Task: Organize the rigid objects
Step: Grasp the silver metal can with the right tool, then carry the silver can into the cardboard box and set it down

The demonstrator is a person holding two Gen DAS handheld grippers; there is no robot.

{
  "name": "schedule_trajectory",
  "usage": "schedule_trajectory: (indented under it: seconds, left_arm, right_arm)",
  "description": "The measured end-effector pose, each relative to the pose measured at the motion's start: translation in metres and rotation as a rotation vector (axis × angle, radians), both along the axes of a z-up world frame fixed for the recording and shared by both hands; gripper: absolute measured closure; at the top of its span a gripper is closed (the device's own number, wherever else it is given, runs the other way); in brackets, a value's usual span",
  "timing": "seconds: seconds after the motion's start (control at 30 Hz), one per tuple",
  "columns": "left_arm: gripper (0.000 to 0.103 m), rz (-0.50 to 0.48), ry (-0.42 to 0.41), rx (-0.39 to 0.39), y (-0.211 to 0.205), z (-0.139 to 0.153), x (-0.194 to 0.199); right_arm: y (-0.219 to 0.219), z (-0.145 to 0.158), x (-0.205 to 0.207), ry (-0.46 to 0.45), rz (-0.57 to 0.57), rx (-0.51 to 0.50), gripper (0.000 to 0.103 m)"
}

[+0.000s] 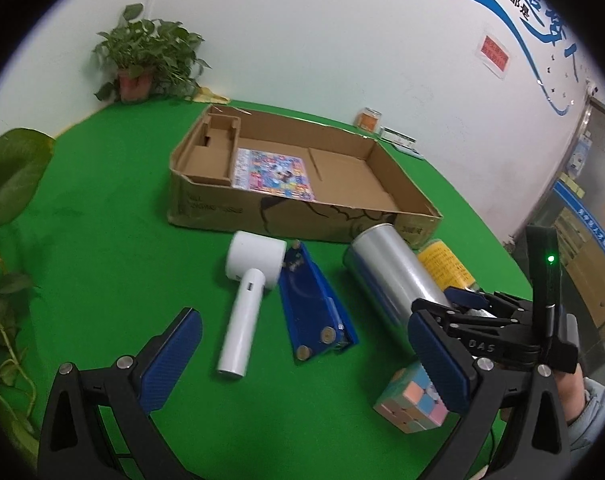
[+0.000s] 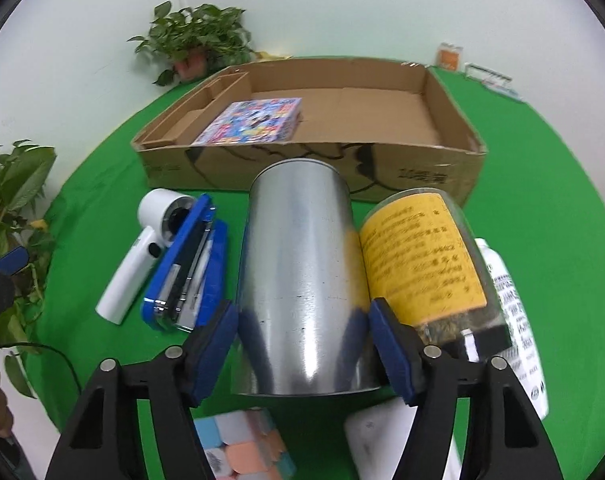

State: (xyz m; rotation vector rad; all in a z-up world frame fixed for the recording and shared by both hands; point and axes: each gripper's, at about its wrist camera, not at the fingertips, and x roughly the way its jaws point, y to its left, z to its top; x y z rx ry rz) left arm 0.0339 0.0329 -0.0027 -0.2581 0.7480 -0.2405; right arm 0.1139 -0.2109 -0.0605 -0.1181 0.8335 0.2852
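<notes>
Only the colourful booklet lies in the cardboard box; everything else waits on the desk. The right gripper is clamped on the steel can; the left gripper hangs apart, empty.

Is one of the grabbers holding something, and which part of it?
The right hand-held gripper grips the silver can, lying on its side, across its body near the closer end. The left hand-held gripper is open and holds nothing.

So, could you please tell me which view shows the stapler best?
The left wrist view: the stapler lies whole and unobstructed between the white device and the can. The right wrist view shows it side-on, its near end partly behind the right tool's pad.
</notes>
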Motion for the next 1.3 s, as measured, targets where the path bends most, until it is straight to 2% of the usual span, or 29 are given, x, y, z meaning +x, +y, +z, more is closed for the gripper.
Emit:
schedule_trajectory:
  seconds: [0.07, 0.13, 0.2, 0.27, 0.33, 0.37, 0.43, 0.57, 0.63, 0.73, 0.9, 1.03, 1.13, 1.2, 1.3]
  left_arm:
    - [0.001, -0.038, 0.016, -0.036, -0.004, -0.003, 0.004]
    - [0.001, -0.084, 0.047, -0.083, -0.009, -0.007, 0.01]
    - [0.001, -0.123, 0.087, -0.159, -0.011, -0.012, 0.018]
    - [0.001, -0.168, 0.115, -0.233, -0.012, -0.014, 0.026]
    - [0.001, -0.203, 0.14, -0.261, -0.015, -0.016, 0.036]
    - [0.001, -0.212, 0.147, -0.262, -0.016, -0.016, 0.041]
    - [0.001, -0.217, 0.151, -0.258, -0.02, -0.015, 0.051]
    - [0.001, -0.273, 0.183, -0.253, -0.04, -0.012, 0.087]
    - [0.001, -0.285, 0.218, -0.205, -0.055, -0.013, 0.11]
    - [0.006, -0.323, 0.284, -0.134, -0.079, -0.019, 0.136]
    - [0.008, -0.367, 0.375, -0.083, -0.1, -0.036, 0.161]
    - [0.008, -0.333, 0.455, -0.064, -0.104, -0.055, 0.172]
    - [0.01, -0.328, 0.477, -0.059, -0.104, -0.061, 0.175]
    - [0.017, -0.32, 0.48, -0.044, -0.104, -0.061, 0.175]
    - [0.017, -0.329, 0.476, -0.047, -0.104, -0.06, 0.173]
  right_arm:
    - [0.01, 0.003, -0.012, -0.044, -0.008, -0.074, 0.049]
    - [0.024, 0.003, -0.021, -0.053, 0.028, -0.12, 0.047]
    - [0.034, 0.005, -0.031, -0.018, 0.124, -0.054, 0.037]
    - [0.033, 0.012, -0.04, 0.034, 0.233, 0.097, 0.029]
    - [0.023, 0.021, -0.041, 0.03, 0.229, 0.15, 0.026]
    - [0.017, 0.024, -0.038, 0.023, 0.209, 0.157, 0.021]
    - [0.004, 0.023, -0.027, 0.046, 0.167, 0.177, 0.019]
    - [-0.011, 0.002, 0.009, 0.227, 0.131, 0.293, 0.021]
    - [-0.008, -0.005, 0.016, 0.254, 0.115, 0.283, 0.026]
    - [-0.002, -0.013, 0.024, 0.288, 0.112, 0.274, 0.026]
    - [0.005, -0.016, 0.026, 0.288, 0.107, 0.277, 0.026]
    - [0.011, -0.017, 0.021, 0.255, 0.105, 0.26, 0.024]
    - [0.019, -0.02, 0.023, 0.244, 0.101, 0.237, 0.022]
    - [0.026, -0.02, 0.023, 0.234, 0.092, 0.206, 0.02]
    - [0.031, -0.02, 0.023, 0.232, 0.088, 0.186, 0.018]
